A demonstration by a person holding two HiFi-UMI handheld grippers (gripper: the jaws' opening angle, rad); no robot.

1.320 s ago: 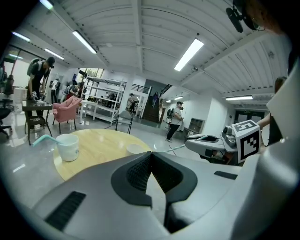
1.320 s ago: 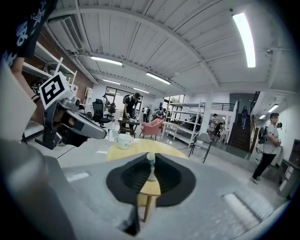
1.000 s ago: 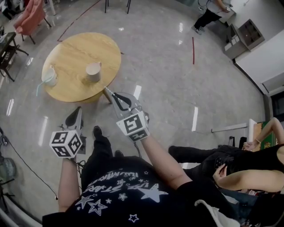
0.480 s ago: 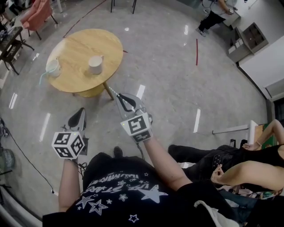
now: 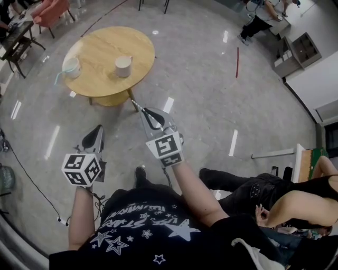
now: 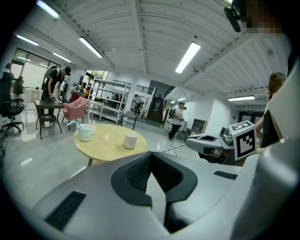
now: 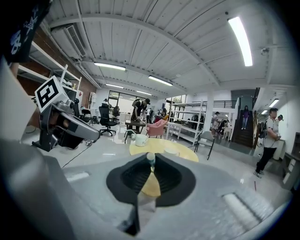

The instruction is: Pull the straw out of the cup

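Table (image 5: 108,58): stood on the floor ahead of the person and to the left, with two cups set on it, the left cup (image 5: 72,67) by the left rim with a straw (image 5: 59,79) lodged in it and hung out over that rim, the right cup (image 5: 123,66) nearer the middle. Right gripper (image 5: 142,111): held just before the table's near edge, a second straw (image 5: 135,104) caught between its jaws and pointed at the table, the left gripper (image 5: 98,129) held to its left and further back. Chair (image 5: 53,9): placed behind the table at the left, a shelf unit (image 5: 301,47) far off at the right.
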